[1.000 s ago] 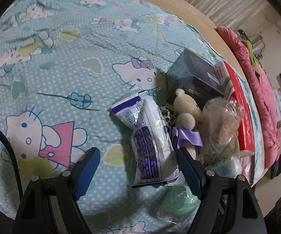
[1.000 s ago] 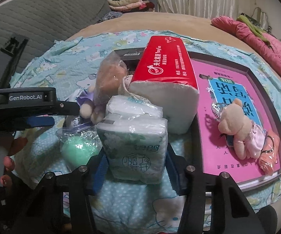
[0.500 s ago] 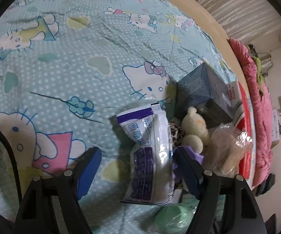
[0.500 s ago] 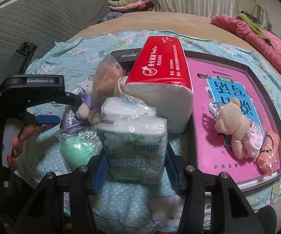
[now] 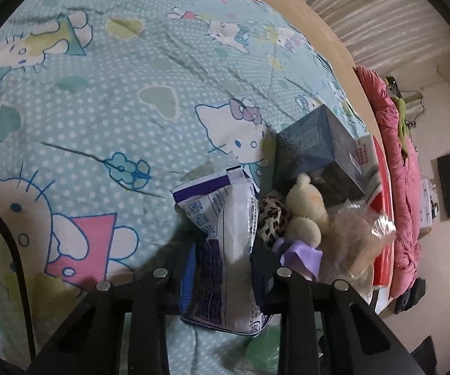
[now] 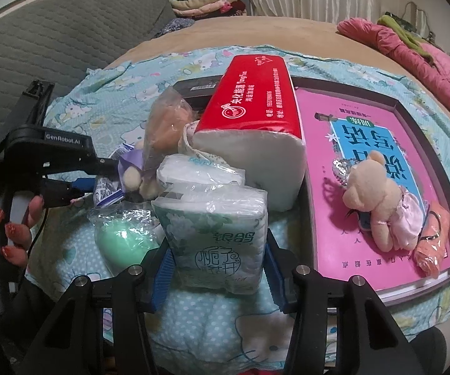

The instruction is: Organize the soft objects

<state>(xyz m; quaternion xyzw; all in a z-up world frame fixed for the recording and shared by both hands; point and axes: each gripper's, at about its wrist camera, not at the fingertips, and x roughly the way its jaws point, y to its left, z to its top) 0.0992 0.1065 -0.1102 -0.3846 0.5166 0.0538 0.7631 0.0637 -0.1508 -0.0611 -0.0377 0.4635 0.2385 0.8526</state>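
Here we close our left gripper (image 5: 222, 268) on the white-and-purple wipes packet (image 5: 225, 234), our right gripper (image 6: 217, 268) clamping the green tissue pack (image 6: 215, 234), plush toys near.

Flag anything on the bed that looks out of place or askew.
The pink bear lies toppled on the pink book in the tray, not with the soft pile. The white-and-purple packet is crumpled between the left gripper fingers, which are closing.

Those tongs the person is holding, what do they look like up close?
Each pair of tongs, left tongs and right tongs, has black plastic arms with round silver bolts and ribbed blue pads. The left carries "GenRobot.AI" lettering and a thin black cable. The person's hand wears red nail polish.
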